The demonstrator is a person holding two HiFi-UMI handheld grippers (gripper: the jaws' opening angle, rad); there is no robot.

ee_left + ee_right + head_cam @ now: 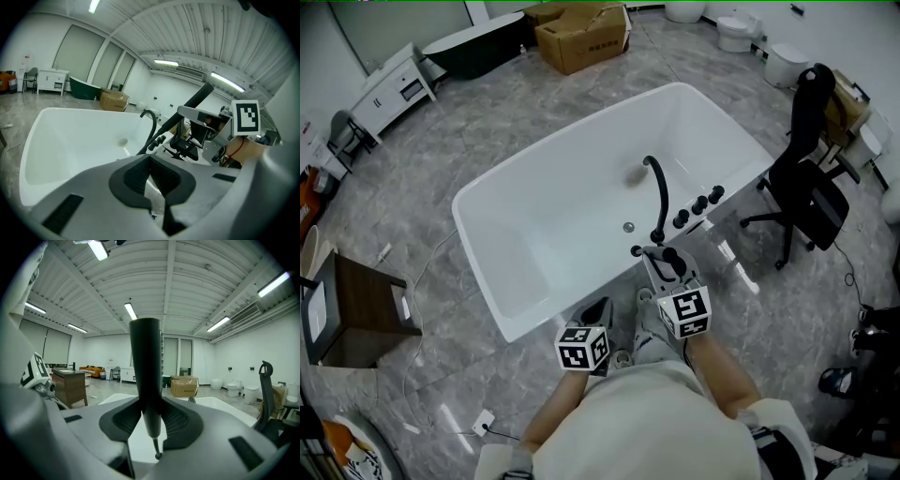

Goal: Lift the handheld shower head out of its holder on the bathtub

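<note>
A white bathtub [478, 246] lies across the grey floor, with a black curved faucet [660, 192] and black knobs [698, 203] on its near right rim. My right gripper [664, 264] is shut on the black handheld shower head [673, 259], just above that rim. In the right gripper view the shower head [146, 362] stands upright between the pads of the right gripper [150, 420]. From the left gripper view the shower head [194, 102] slants up out of the right gripper [187, 119]. My left gripper [598, 314] hangs beside the tub, and its jaws [151, 174] are shut and empty.
A black office chair [806, 178] stands right of the tub. A cardboard box [581, 36], a dark tub [478, 47] and toilets [736, 33] line the far side. A white vanity [394, 89] and a wooden cabinet [356, 309] are at the left.
</note>
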